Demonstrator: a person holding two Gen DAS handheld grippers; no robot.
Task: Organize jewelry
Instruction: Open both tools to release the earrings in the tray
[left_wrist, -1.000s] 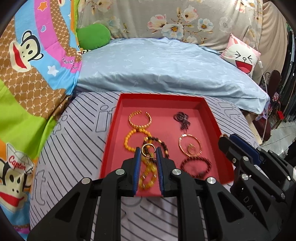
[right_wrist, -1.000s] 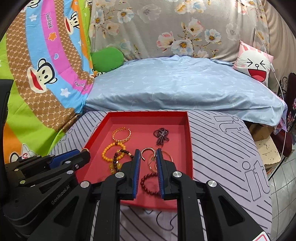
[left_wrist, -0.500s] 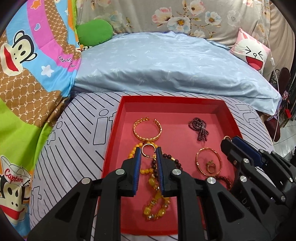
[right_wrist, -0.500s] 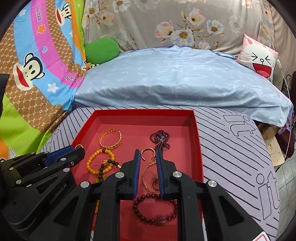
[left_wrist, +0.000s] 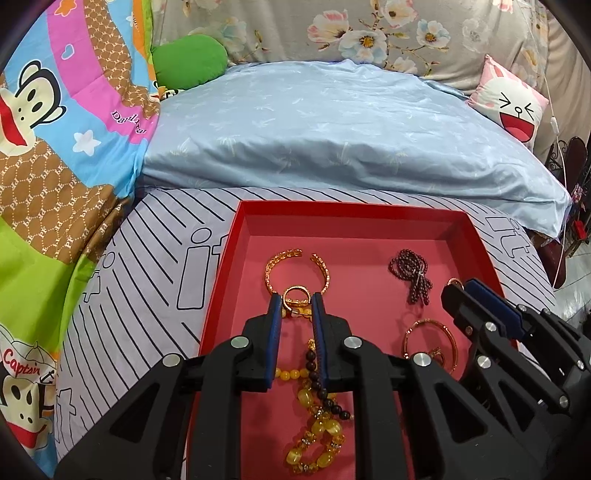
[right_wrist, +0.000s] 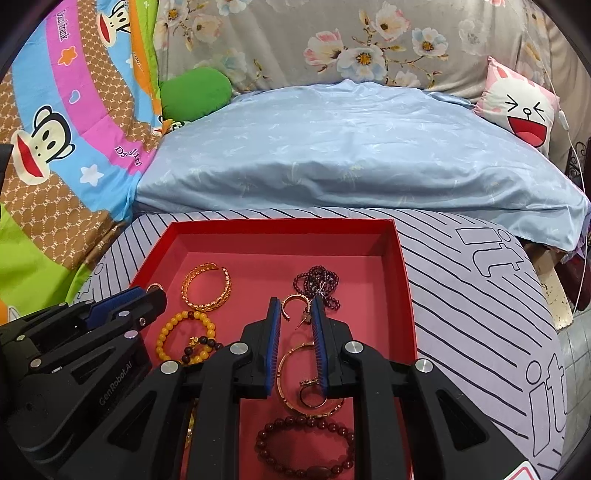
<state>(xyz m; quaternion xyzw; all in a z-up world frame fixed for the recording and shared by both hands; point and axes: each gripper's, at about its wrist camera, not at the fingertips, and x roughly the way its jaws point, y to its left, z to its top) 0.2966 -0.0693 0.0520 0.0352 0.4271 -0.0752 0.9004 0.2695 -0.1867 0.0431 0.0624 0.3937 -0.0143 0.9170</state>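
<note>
**Site:** a red tray (left_wrist: 221, 280) sits on a striped grey cloth (left_wrist: 147, 295). A pale blue quilt (left_wrist: 332, 129) lies beyond the tray's far wall.

**Left gripper** (left_wrist: 295, 301): it is over the tray's middle, toward the left wall, and angled downward. The jaws are nearly together and clamped on a small gold ring (left_wrist: 297, 288), which is pinched at the fingertips. It is clear of the tray floor as far as can be judged.

**Right gripper** (right_wrist: 295, 304): it is over the tray's middle, toward the right wall, and also angled downward. The jaws are nearly together and clamped on an open gold hoop earring (right_wrist: 295, 297) at the tips.

**Tray contents:**
- A gold cuff bangle (left_wrist: 269, 275) lies toward the far left corner.
- A bunched dark bead strand (left_wrist: 410, 264) lies toward the far right corner.
- A yellow bead bracelet (right_wrist: 162, 336) lies along the left wall, overlapped by dark beads.
- A chunky yellow bead strand (left_wrist: 321, 428) lies near the front wall, beneath the left gripper.
- A thin gold bangle (right_wrist: 284, 369) with a small ring inside it lies on the right half.
- A dark red bead bracelet (right_wrist: 317, 472) lies just in front of that bangle, toward the front wall.
</note>
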